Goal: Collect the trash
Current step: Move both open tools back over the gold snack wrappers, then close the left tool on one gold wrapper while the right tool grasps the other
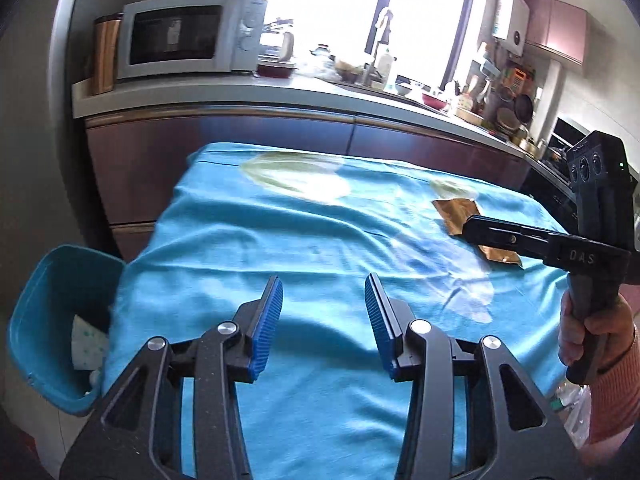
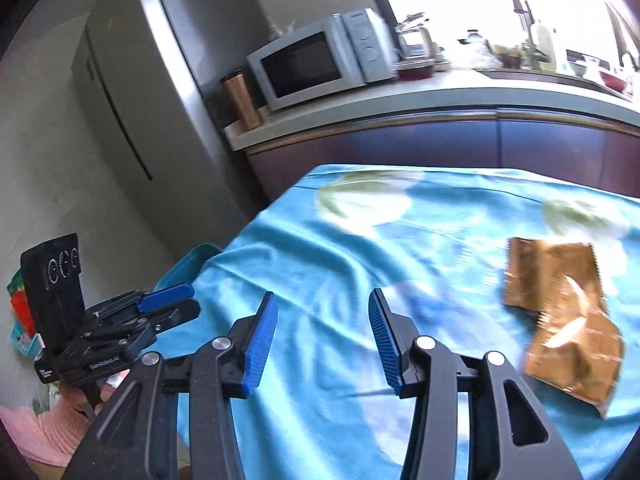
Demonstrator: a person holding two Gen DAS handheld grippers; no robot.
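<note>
The blue tablecloth (image 2: 320, 264) covers the table, with a teal bin (image 1: 44, 320) at its left edge. The brown wrappers (image 2: 560, 320) lie flat at the right, long axis running near-to-far. Both the left gripper (image 1: 324, 320) and the right gripper (image 2: 322, 336) are spread apart, holding nothing.

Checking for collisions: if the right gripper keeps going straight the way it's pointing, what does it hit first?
Probably only the blue tablecloth: the right gripper is open, and the brown wrappers lie off to its right, outside that line. Depth is hard to judge.

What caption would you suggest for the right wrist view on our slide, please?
Open right claw hovers over blue tablecloth, brown wrappers lying to its right.
</note>
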